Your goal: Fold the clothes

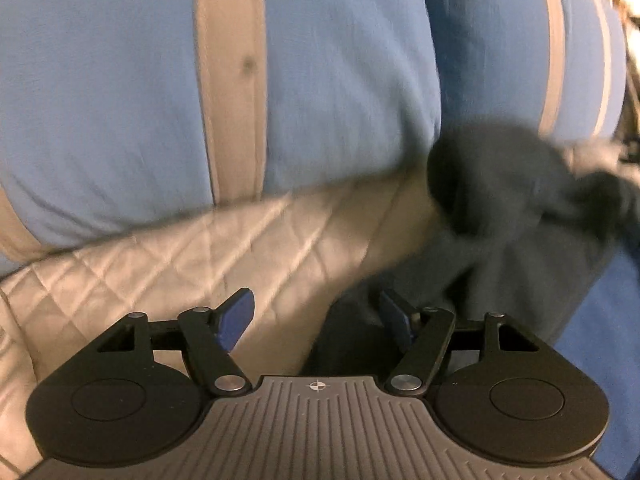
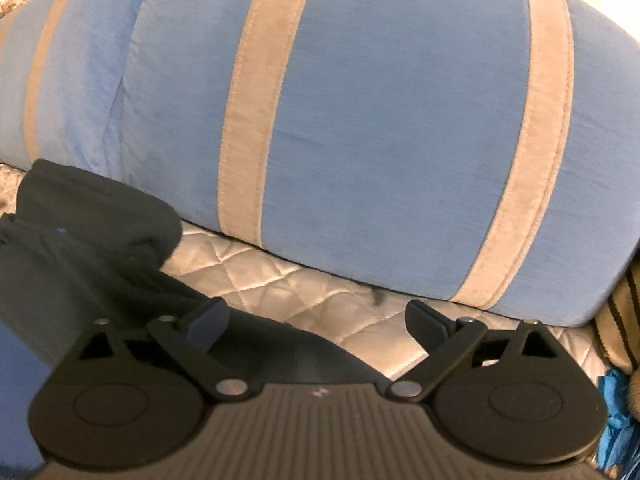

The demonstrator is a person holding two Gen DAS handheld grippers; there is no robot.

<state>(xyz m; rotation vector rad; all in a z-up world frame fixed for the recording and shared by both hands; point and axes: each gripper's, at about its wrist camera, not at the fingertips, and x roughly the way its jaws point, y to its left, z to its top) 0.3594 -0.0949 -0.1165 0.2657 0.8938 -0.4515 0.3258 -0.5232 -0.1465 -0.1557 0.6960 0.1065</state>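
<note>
A dark grey garment point(image 1: 512, 208) lies bunched on the quilted cream cover point(image 1: 208, 264) at the right of the left wrist view, blurred by motion. My left gripper point(image 1: 316, 316) is open; its right finger sits over the garment's near edge and its left finger over the bare quilt. In the right wrist view the same dark garment point(image 2: 88, 240) lies crumpled at the left and runs under my right gripper point(image 2: 316, 324). That gripper is open wide, its left finger over the cloth and its right finger over the quilted cover point(image 2: 280, 300). Nothing is held between either pair of fingers.
Large blue cushions with beige stripes point(image 2: 360, 140) stand close behind the garment and fill the upper part of both views. A blue cloth point(image 1: 600, 340) lies at the right edge of the left wrist view. A bright blue frayed thing point(image 2: 620, 420) sits at the far right.
</note>
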